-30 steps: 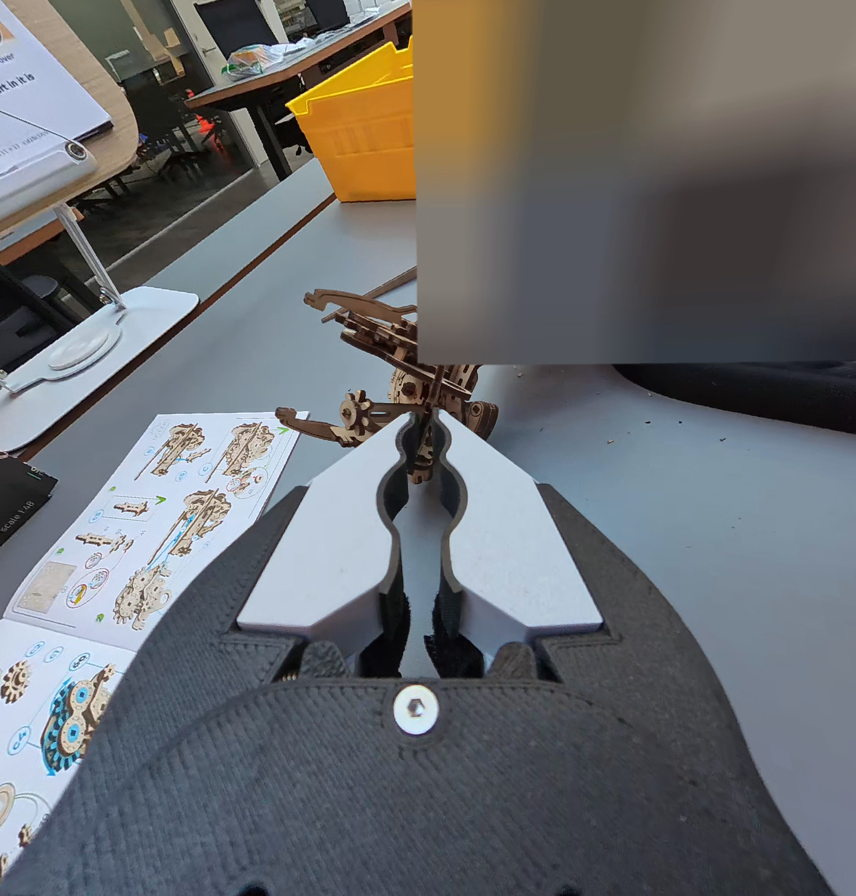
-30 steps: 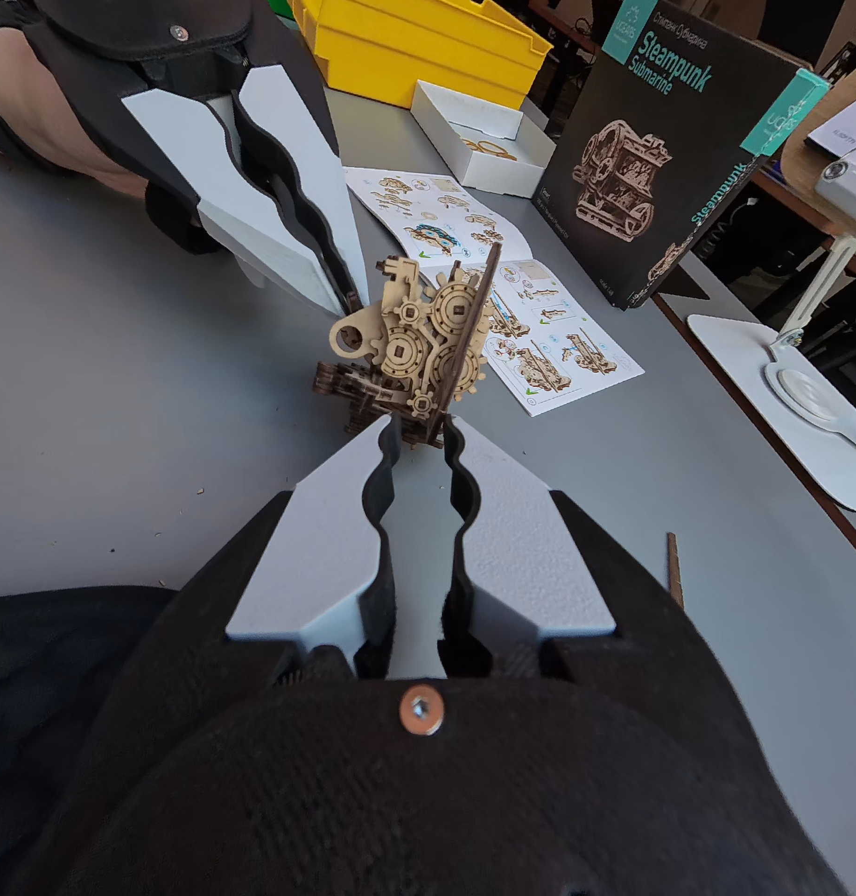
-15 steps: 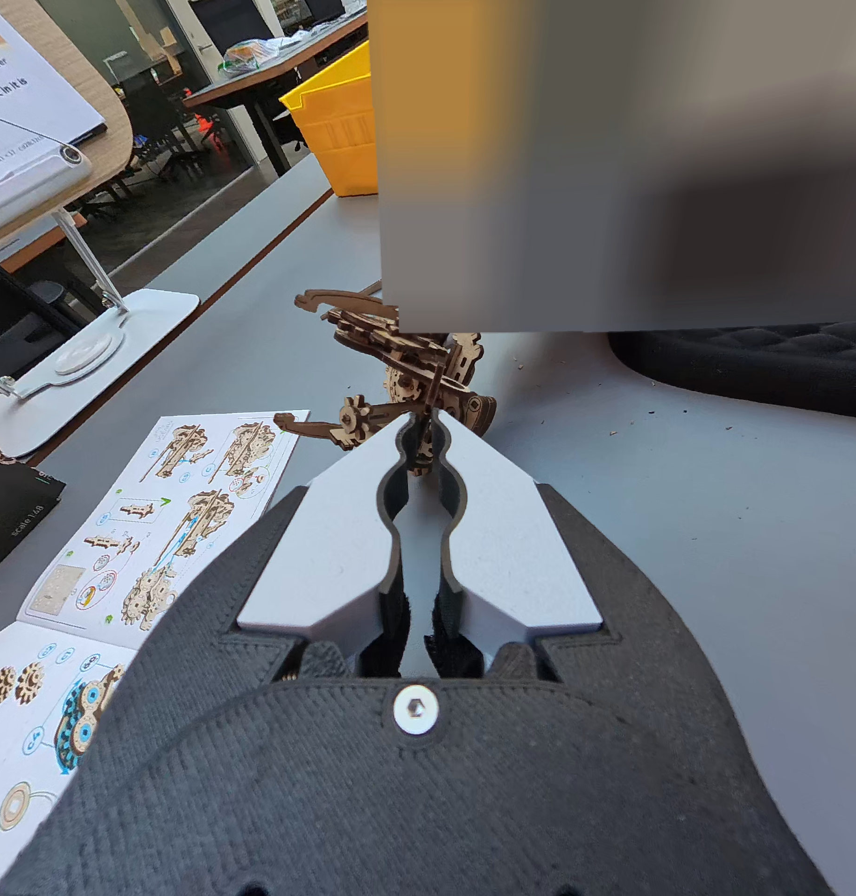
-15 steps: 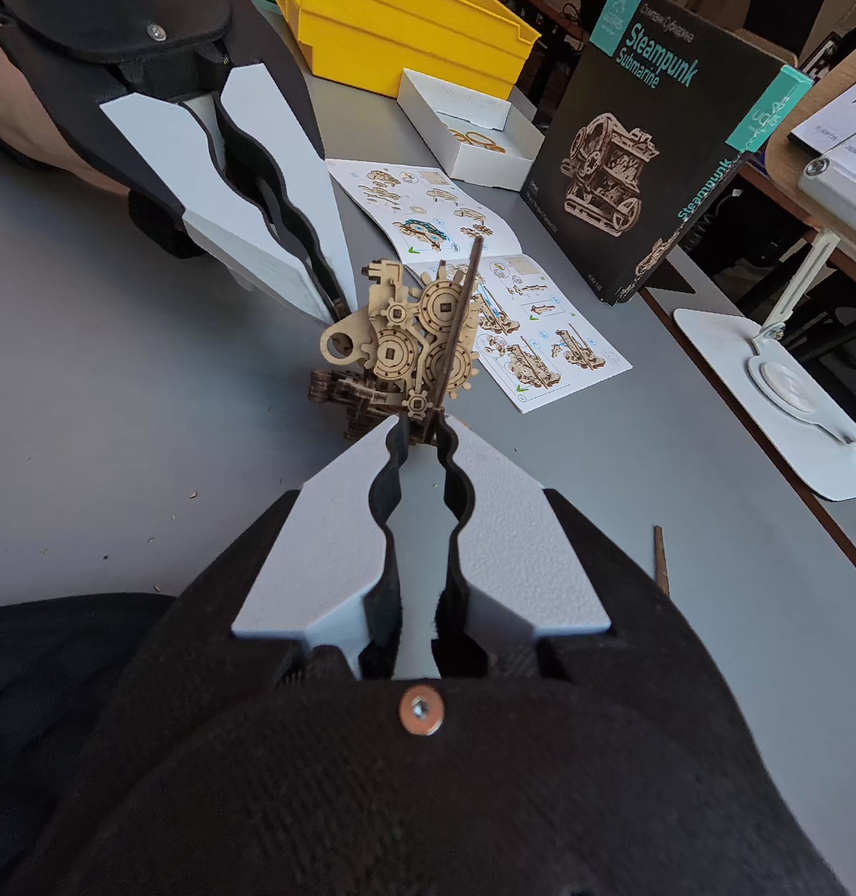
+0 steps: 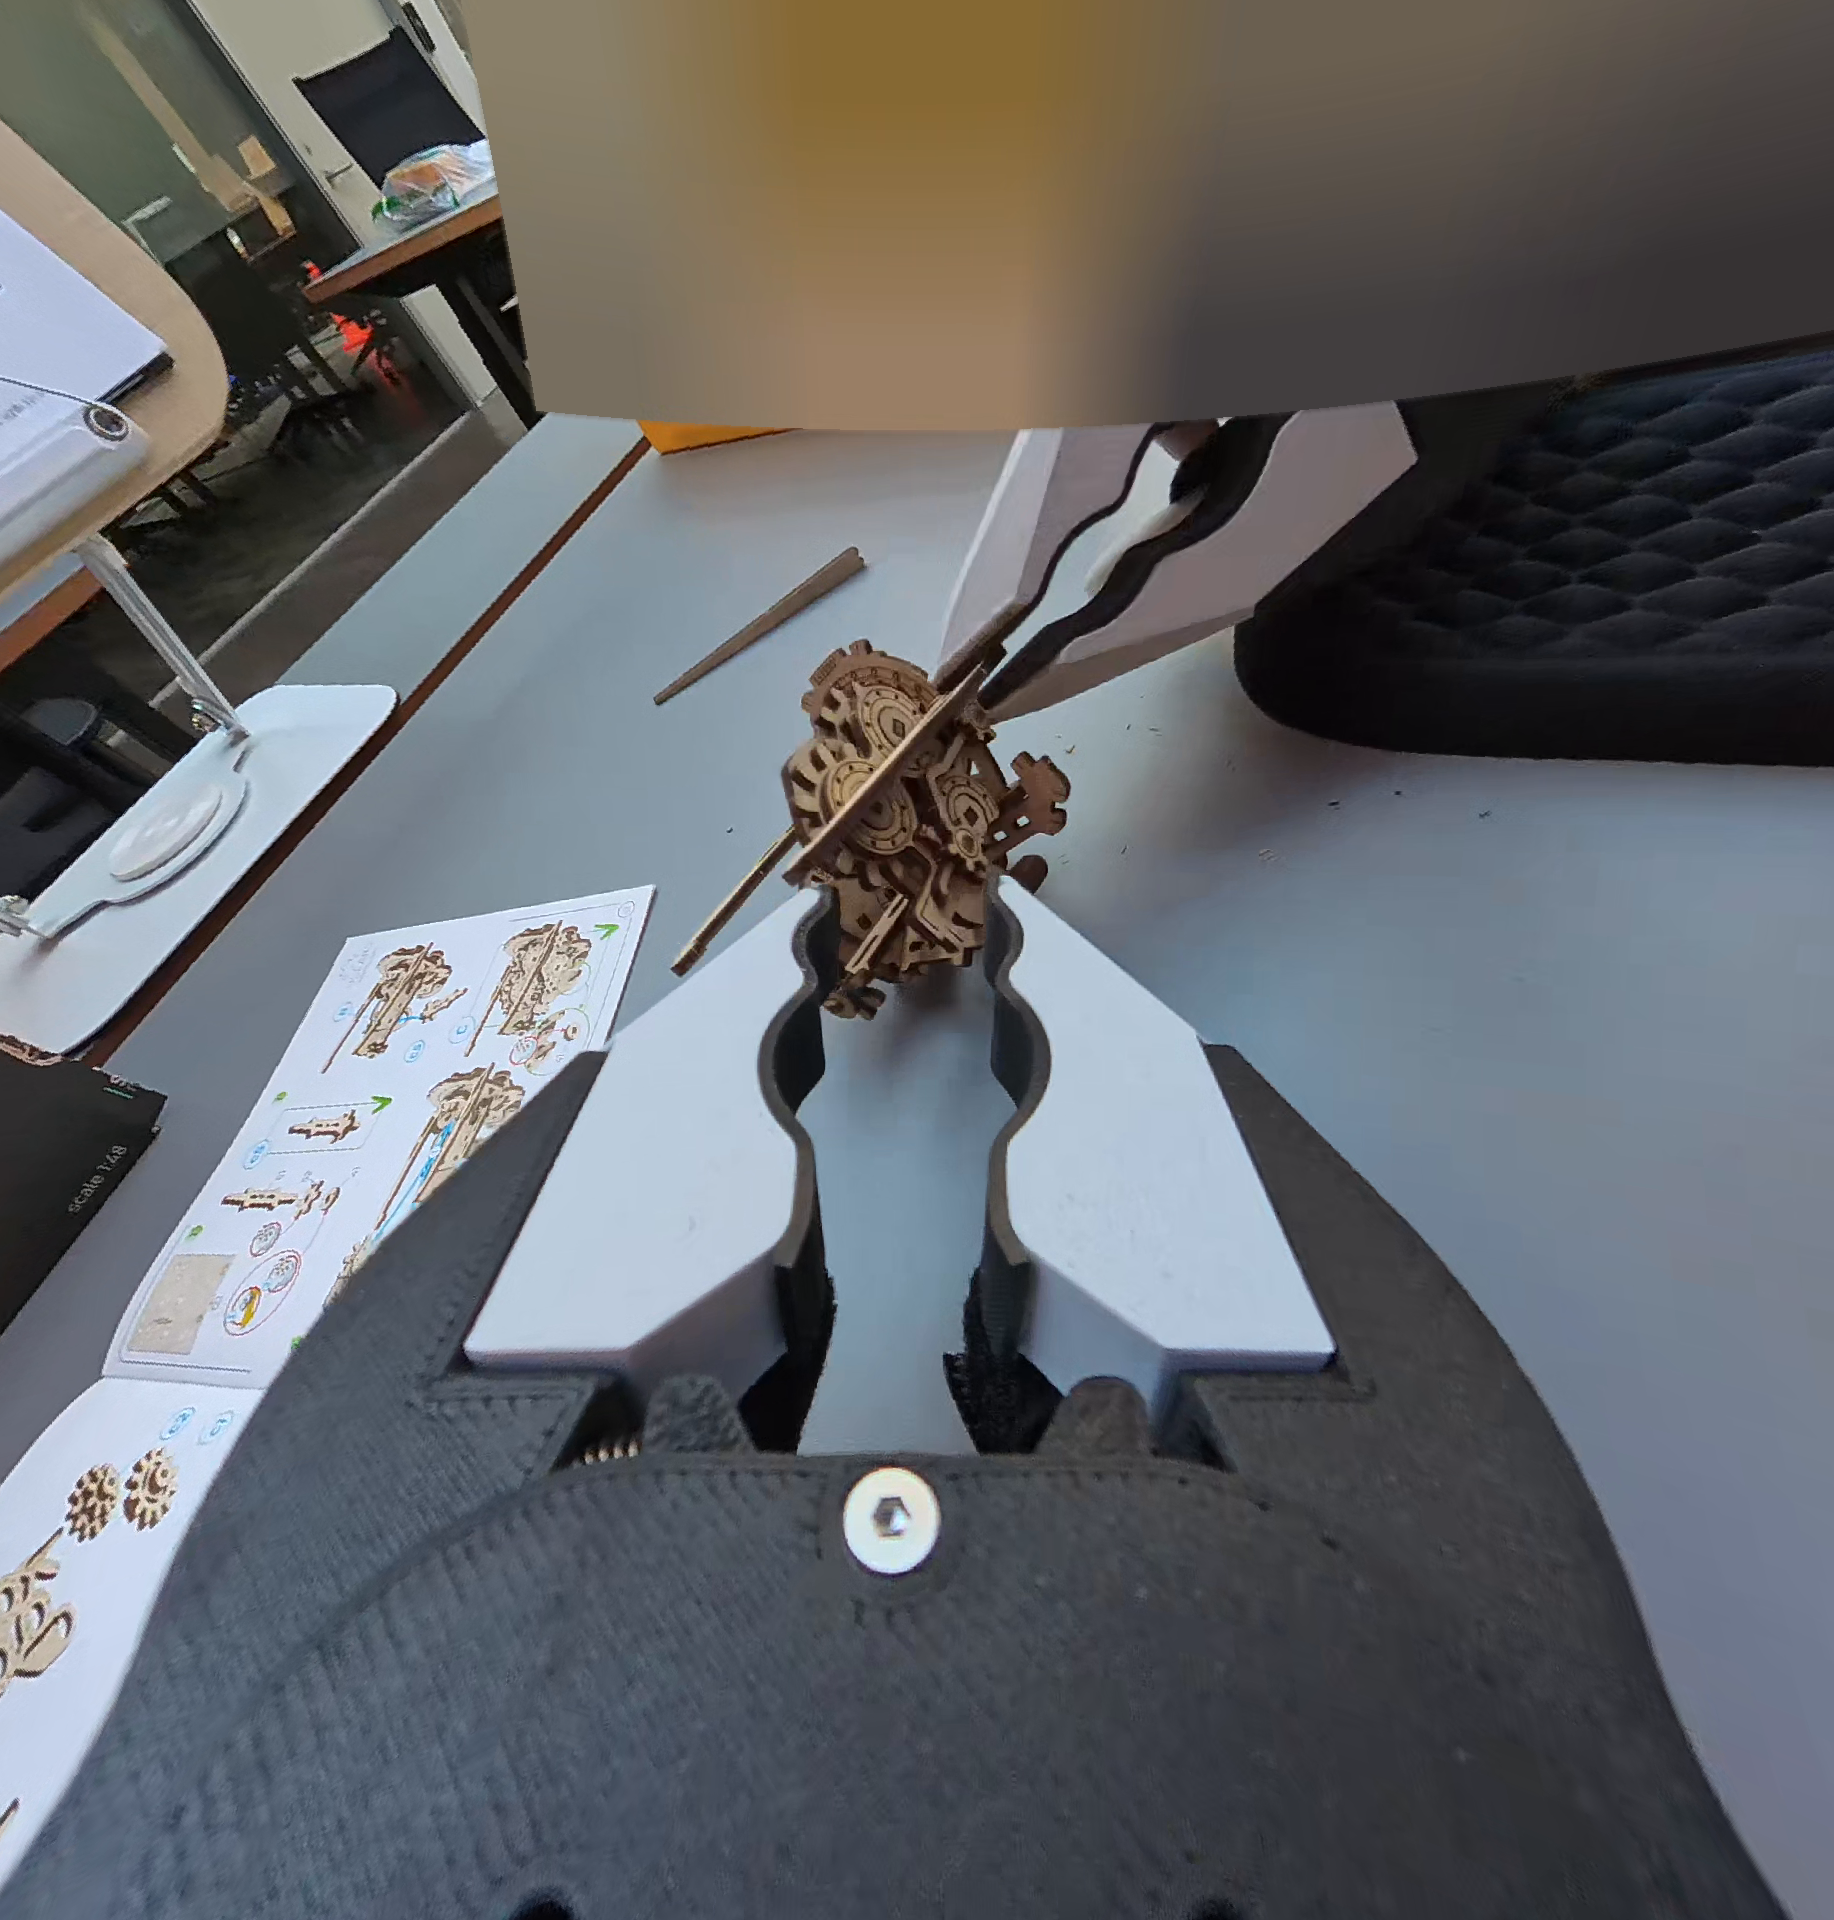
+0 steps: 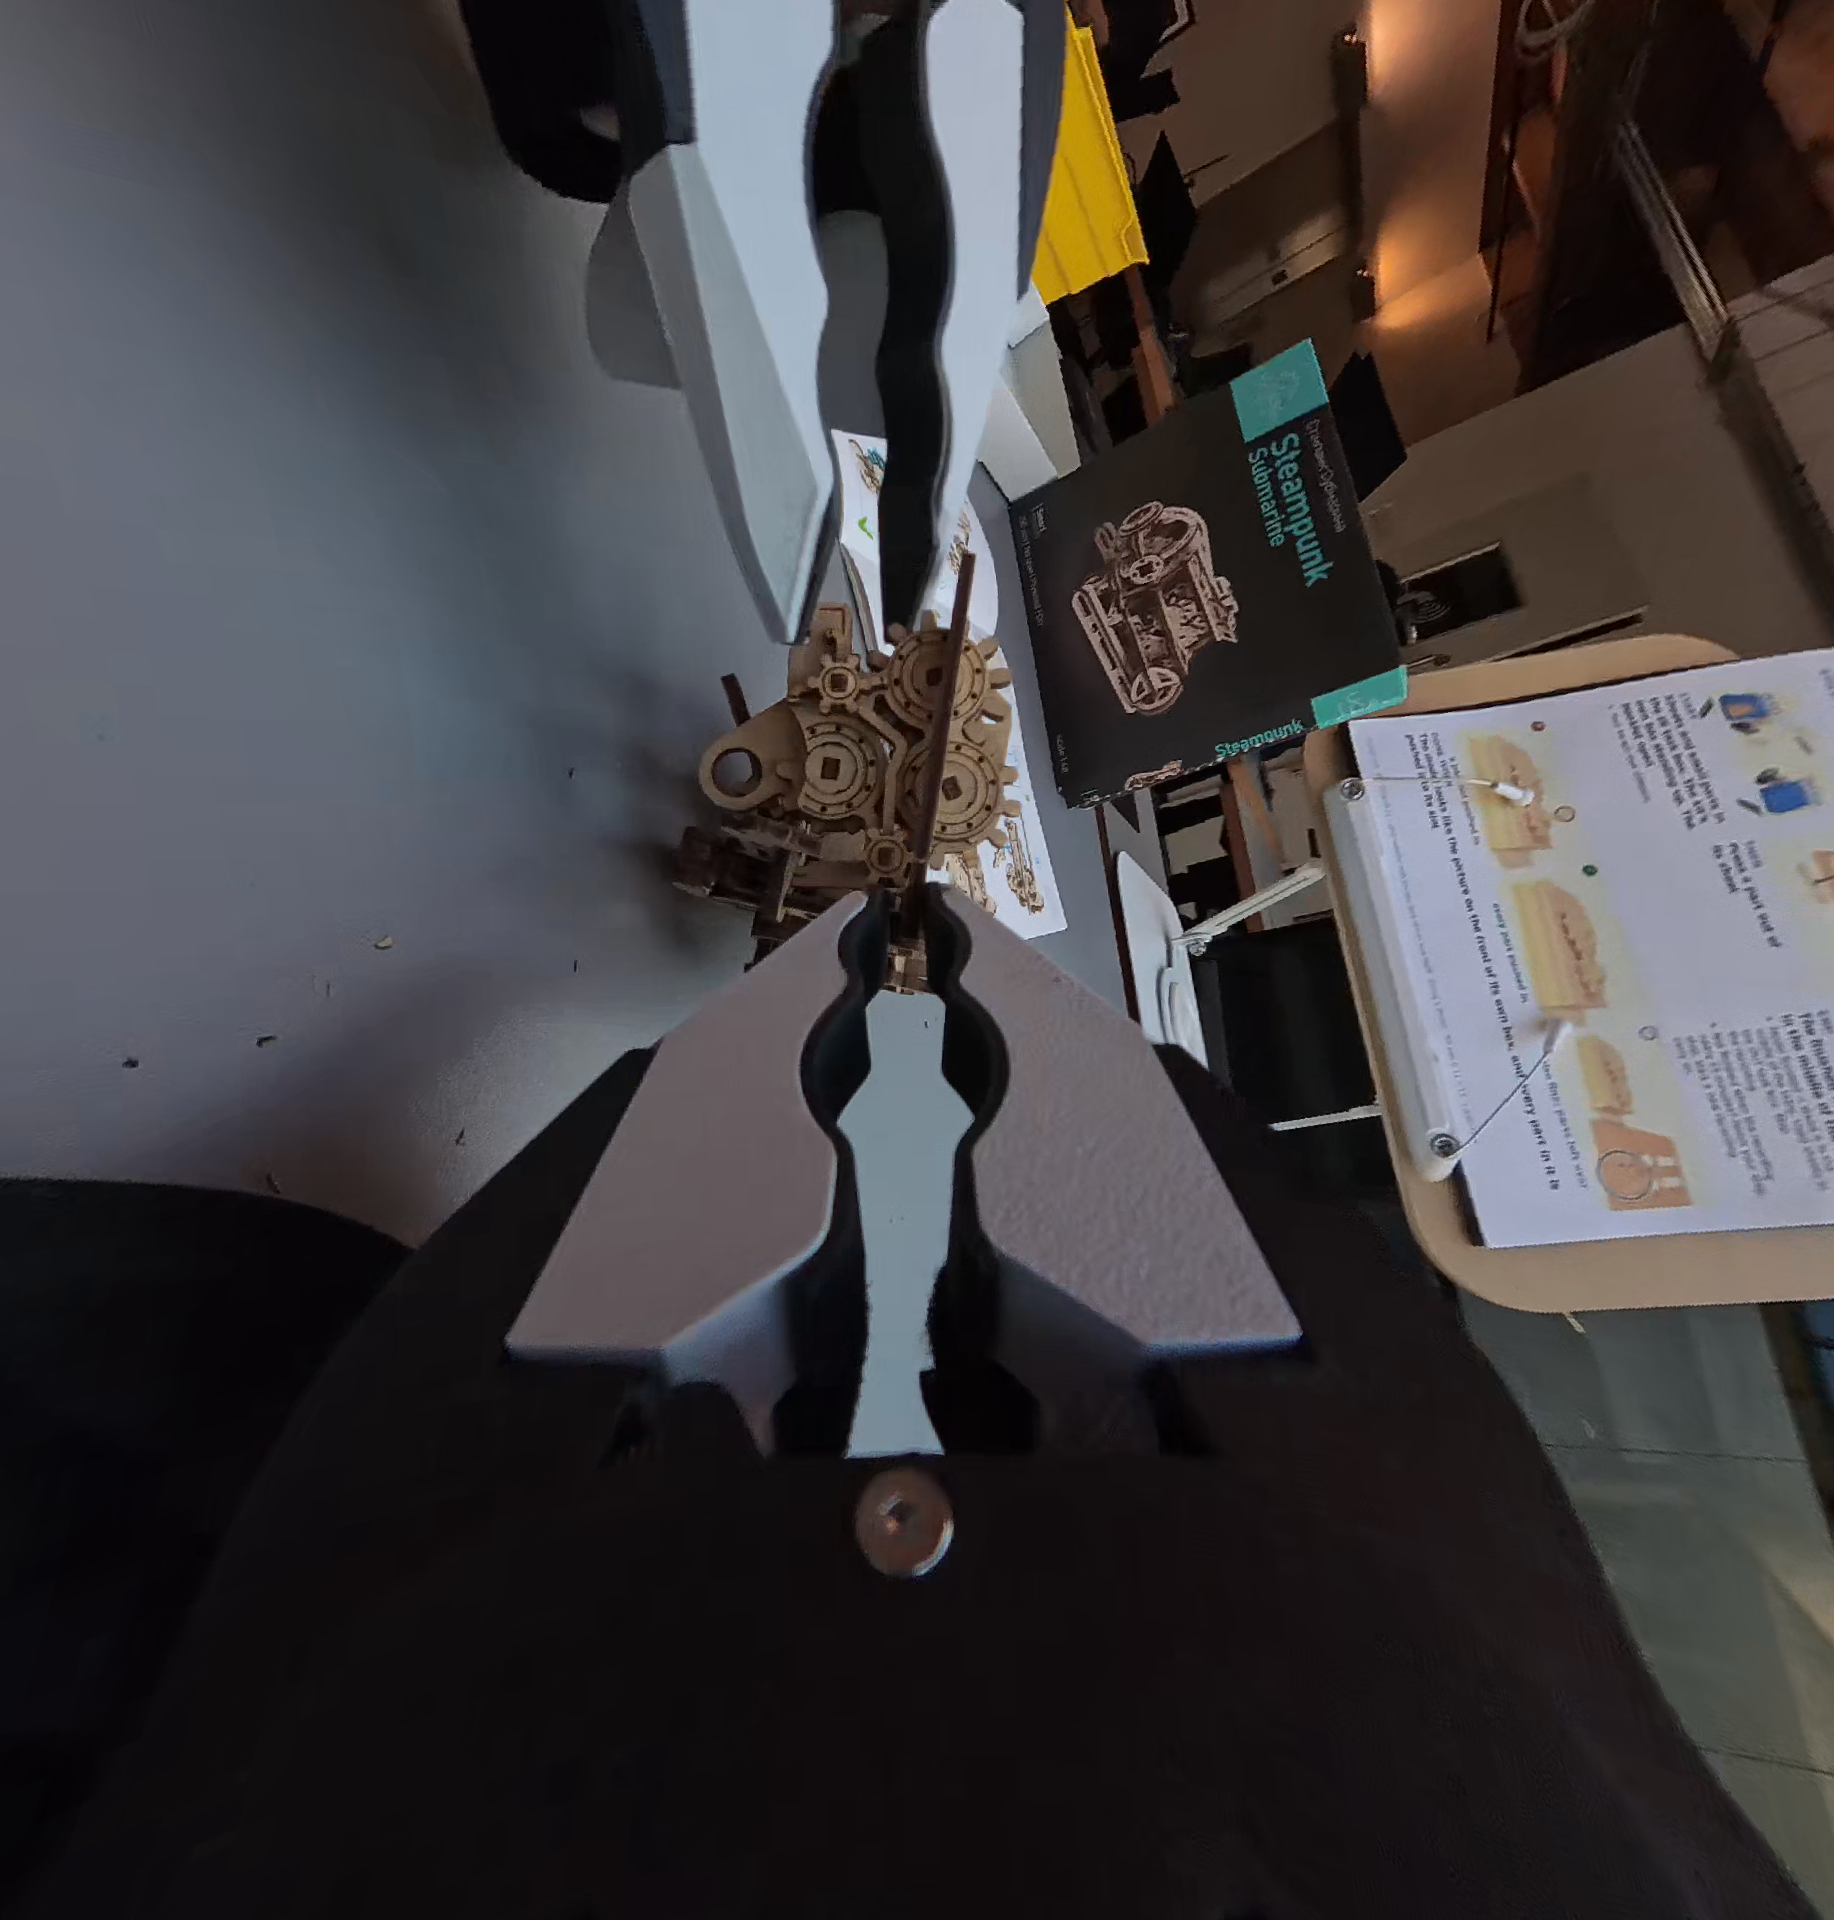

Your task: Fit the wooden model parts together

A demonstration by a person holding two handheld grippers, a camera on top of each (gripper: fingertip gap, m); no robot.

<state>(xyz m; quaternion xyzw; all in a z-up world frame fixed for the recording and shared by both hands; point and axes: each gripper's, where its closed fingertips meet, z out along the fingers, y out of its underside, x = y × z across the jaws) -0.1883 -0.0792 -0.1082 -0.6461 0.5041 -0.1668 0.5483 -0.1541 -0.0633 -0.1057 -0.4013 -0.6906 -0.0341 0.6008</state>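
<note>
Fingers, left gripper [image 5: 905, 940]: spread, flanking the base of the wooden model [image 5: 918, 800] at frame centre, contact not clear. Fingers, right gripper [image 6: 902, 940]: pinched on the model's lower edge beside 1 thin stick [image 6: 944, 717].
Left-to-right, left wrist view: lamp base [image 5: 165, 810], instruction sheet [image 5: 456, 1060], model, loose stick [image 5: 762, 623], dark cushion [image 5: 1619, 582].
Handling advice: steady the gear cluster with the left gripper and seat the stick along its slot without twisting; thin parts probably snap.

Model [image 5: 918, 805] sits mid-counter [image 5: 1412, 1039], booklet [image 5: 456, 1049] to its left, stick [image 5: 762, 623] lying behind it, box [image 6: 1214, 582] standing beyond the booklet at the counter's edge.
</note>
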